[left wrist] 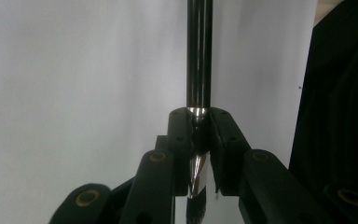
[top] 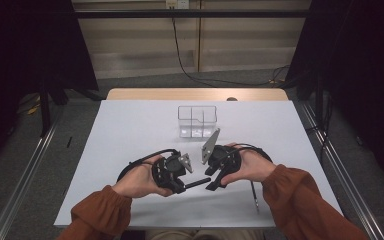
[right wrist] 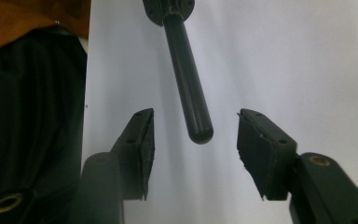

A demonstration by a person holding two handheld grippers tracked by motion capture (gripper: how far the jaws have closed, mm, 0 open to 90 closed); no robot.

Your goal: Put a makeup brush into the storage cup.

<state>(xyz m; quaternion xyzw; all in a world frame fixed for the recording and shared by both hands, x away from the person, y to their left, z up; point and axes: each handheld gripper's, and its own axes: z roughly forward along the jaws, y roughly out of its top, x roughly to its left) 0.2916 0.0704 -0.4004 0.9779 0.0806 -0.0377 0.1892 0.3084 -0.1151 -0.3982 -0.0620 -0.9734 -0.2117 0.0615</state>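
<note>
A black pen-like rod (top: pixel 198 183) is held level just above the white tabletop (top: pixel 130 130), near the front edge. My left gripper (top: pixel 181 188) is shut on one end of it. In the left gripper view the rod (left wrist: pixel 199 56) runs straight out from between the pressed pads, and the left gripper (left wrist: pixel 199 114) clamps a shiny metal part of it. My right gripper (top: pixel 211 181) faces the rod's free end. In the right gripper view the rounded end of the rod (right wrist: pixel 186 79) sits between the jaws of the right gripper (right wrist: pixel 195 114), with a gap on both sides.
A clear plastic box (top: pixel 197 120) with compartments stands behind the grippers at mid-table. A thin dark stick-like thing (top: pixel 254 196) lies by the right forearm. The person's dark clothing (right wrist: pixel 28 116) borders the table's near edge.
</note>
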